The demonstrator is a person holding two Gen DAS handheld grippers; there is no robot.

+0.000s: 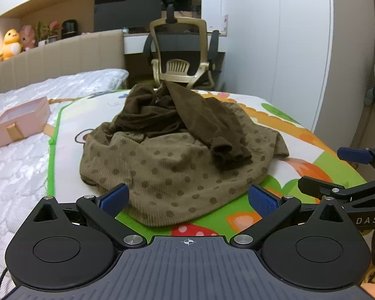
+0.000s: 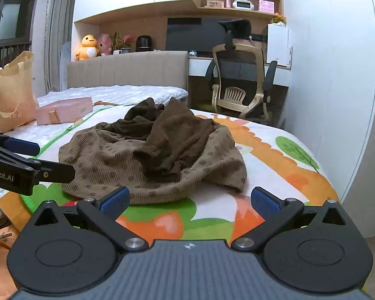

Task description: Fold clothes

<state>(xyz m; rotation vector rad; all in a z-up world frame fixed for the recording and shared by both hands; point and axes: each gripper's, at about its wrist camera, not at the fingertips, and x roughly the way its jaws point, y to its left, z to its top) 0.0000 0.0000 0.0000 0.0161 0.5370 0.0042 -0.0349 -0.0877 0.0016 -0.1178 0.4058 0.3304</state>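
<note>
A crumpled brown garment (image 1: 172, 155) with polka dots and darker brown sleeves lies heaped on a colourful cartoon mat (image 1: 300, 135) on the bed. It also shows in the right wrist view (image 2: 152, 155). My left gripper (image 1: 188, 197) is open and empty, its blue pads either side of the garment's near hem. My right gripper (image 2: 190, 198) is open and empty, just short of the garment's near edge. The right gripper shows at the right edge of the left wrist view (image 1: 347, 175); the left gripper shows at the left edge of the right wrist view (image 2: 25, 160).
A pink box (image 1: 17, 125) lies on the white mattress (image 1: 15, 175) to the left. A beige tote bag (image 2: 10, 95) stands beyond it. An office chair (image 1: 182, 57) and desk stand past the bed's far end. A white wardrobe (image 1: 275, 37) is to the right.
</note>
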